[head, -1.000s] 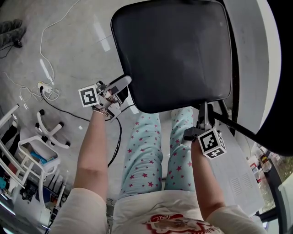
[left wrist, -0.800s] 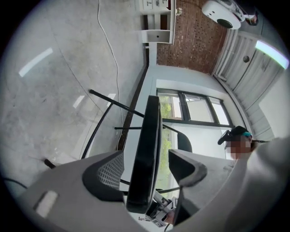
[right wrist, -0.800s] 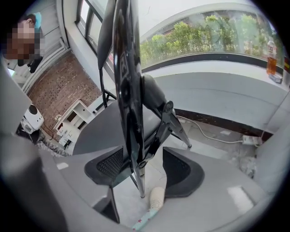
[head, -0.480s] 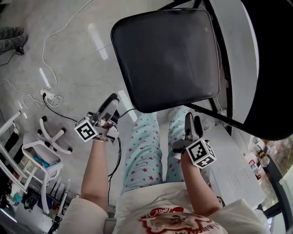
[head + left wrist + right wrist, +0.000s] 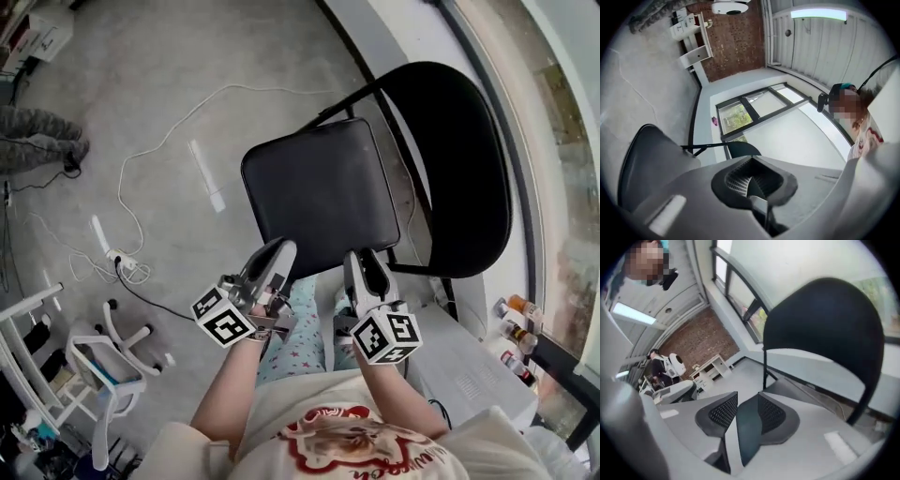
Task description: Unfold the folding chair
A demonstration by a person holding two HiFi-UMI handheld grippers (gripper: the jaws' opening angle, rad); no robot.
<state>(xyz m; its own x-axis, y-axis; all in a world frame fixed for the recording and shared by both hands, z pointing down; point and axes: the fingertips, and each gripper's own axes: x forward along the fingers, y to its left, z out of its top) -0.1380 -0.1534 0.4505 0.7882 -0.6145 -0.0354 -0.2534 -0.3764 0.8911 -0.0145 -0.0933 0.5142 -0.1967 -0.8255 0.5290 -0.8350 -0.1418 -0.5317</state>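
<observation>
The black folding chair with a padded seat (image 5: 323,192) stands opened out on the grey concrete floor (image 5: 141,84) at the centre of the head view, its rounded backrest toward the right edge. Just under the seat's lower edge sit both tools. The left gripper (image 5: 279,251) and the right gripper (image 5: 361,261) each have their jaws drawn together, nothing between them. A thin white cable (image 5: 262,89) trails across the floor in the upper left.
</observation>
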